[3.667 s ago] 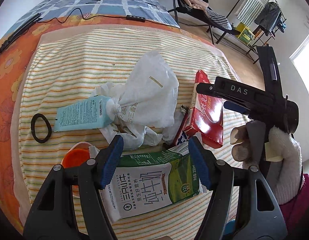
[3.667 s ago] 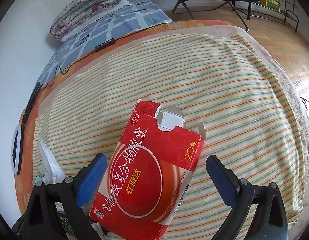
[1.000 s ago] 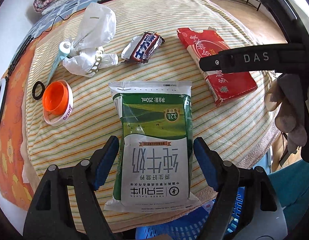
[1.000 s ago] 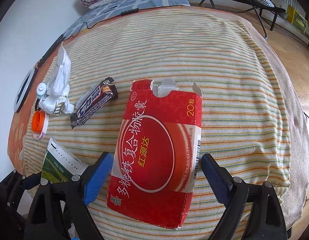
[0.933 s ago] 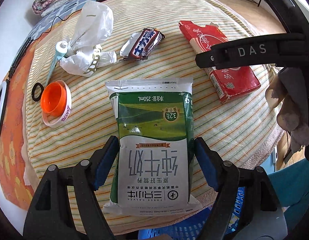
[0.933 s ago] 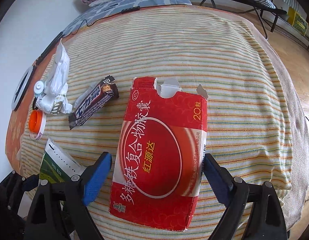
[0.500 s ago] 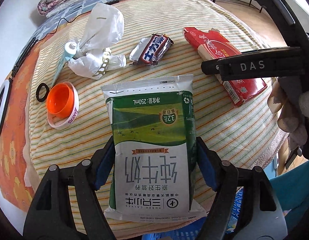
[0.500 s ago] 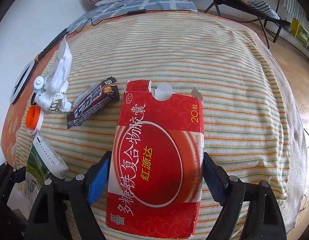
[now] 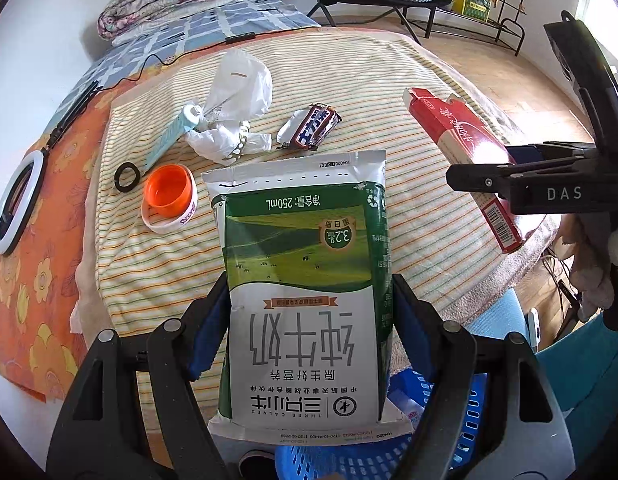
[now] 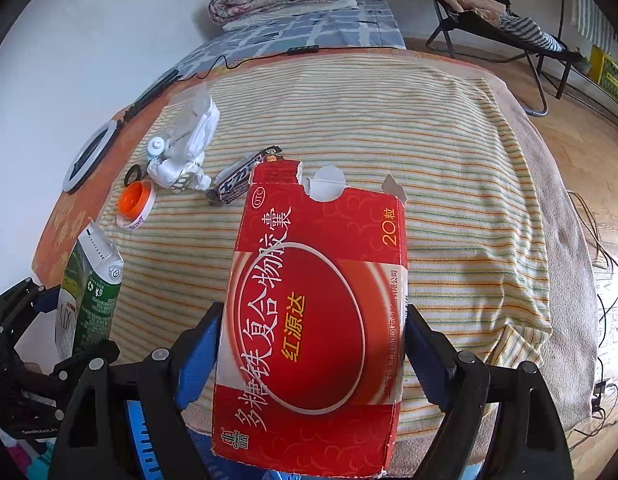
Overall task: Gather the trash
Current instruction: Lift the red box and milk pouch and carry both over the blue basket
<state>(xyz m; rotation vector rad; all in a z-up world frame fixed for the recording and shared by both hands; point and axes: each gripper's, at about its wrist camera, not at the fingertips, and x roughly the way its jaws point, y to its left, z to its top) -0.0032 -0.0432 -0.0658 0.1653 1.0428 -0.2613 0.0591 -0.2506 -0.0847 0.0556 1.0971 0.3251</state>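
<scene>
My left gripper (image 9: pixel 309 332) is shut on a green and white milk carton (image 9: pixel 305 280), held above the near edge of the striped bed cover (image 9: pixel 157 264). The same carton (image 10: pixel 89 292) shows at the left of the right wrist view. My right gripper (image 10: pixel 313 344) is shut on a red medicine box (image 10: pixel 317 320) with a torn top; this box (image 9: pixel 465 152) sits at the right of the left wrist view. A blue basket (image 9: pixel 349 452) lies below both grippers, with the basket rim (image 10: pixel 145 440) partly hidden by the fingers.
On the cover lie a candy bar wrapper (image 9: pixel 313 126), a crumpled white plastic bag (image 9: pixel 233 112), a blue tube (image 9: pixel 169 136), an orange cap (image 9: pixel 167 190) in a white band, and a black ring (image 9: pixel 127 176). A ring light (image 9: pixel 13 208) rests at the left edge.
Both grippers have closed on their items and drawn back over the bed's near edge. The carton and red box are lifted off the cover, and the blue basket now shows beneath.
</scene>
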